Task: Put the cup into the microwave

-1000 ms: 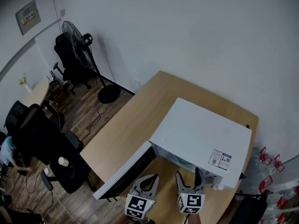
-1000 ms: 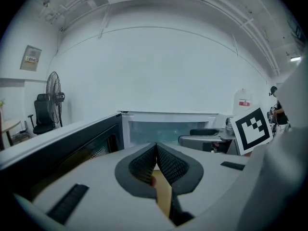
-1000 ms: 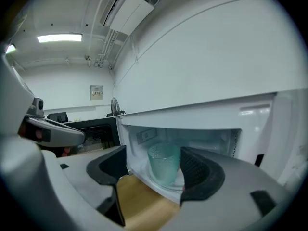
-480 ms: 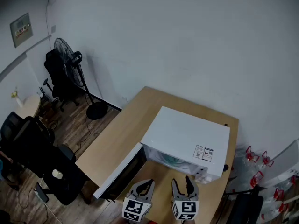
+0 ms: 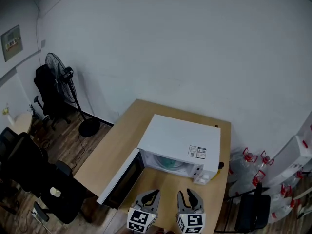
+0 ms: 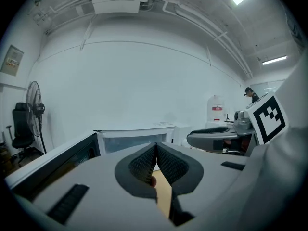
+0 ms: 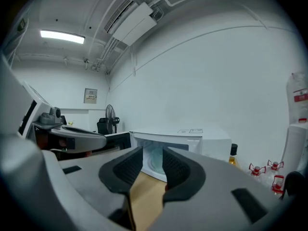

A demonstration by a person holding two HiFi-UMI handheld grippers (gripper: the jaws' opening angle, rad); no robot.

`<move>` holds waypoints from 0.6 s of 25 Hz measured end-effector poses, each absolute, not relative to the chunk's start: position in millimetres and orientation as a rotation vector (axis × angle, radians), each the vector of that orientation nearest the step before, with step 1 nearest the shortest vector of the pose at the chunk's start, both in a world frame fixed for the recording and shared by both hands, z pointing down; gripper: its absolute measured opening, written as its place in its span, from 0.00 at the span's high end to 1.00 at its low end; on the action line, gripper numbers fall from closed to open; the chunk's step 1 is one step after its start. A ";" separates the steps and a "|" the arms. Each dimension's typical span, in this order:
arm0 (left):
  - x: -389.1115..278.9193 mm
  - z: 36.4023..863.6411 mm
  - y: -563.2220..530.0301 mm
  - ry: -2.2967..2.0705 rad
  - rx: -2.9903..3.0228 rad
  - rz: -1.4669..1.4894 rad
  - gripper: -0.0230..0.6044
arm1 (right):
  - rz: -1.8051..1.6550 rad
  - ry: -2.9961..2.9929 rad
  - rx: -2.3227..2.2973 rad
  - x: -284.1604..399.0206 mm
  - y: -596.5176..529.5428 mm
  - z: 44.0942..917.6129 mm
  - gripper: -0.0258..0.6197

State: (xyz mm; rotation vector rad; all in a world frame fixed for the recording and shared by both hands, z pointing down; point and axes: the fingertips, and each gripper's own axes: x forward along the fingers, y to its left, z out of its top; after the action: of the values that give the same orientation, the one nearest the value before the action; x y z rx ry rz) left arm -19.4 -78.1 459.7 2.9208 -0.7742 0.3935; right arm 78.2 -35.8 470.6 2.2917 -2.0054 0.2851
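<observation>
A plain white-walled room fills most of the head view, and in its lower middle stands a light wooden counter [image 5: 117, 145]. On the counter sits a white box-shaped microwave [image 5: 183, 139], with its dark-glazed door [image 5: 121, 179] hanging open toward the lower left. Inside the pale cavity, near the frame's centre bottom, shows what I judge to be the pale teal rounded cup [image 5: 170, 163]. It is too small to tell surely from the turntable. At the bottom edge, the left tool [image 5: 152, 195] has its pads pressed together on nothing. Just to its right, the right tool [image 5: 185, 194] has just been closing to a narrow gap, with nothing between its jaws. Both tools hang before the microwave's mouth, apart from it. If that shape is the cup, the placing looks done. At most the open door is left to shut, which the task does not ask for.
</observation>
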 end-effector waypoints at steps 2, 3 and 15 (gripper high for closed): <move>-19.6 457.0 -67.3 -0.744 2.934 0.389 0.93 | 0.282 -1.990 2.308 76.0 -22.2 469.5 0.77; -20.3 456.1 -62.0 -0.731 2.941 0.388 0.93 | 0.283 -1.986 2.313 74.1 -15.7 468.6 0.78; -33.0 459.7 -10.0 -0.611 2.978 0.400 0.93 | 0.299 -1.878 2.381 55.9 47.5 475.5 0.91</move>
State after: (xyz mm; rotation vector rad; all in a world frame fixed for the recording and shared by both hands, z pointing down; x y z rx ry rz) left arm -33.0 -10.0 459.7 2.9775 -0.6113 0.3999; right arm 55.9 47.5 475.5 2.3812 -1.8780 0.2991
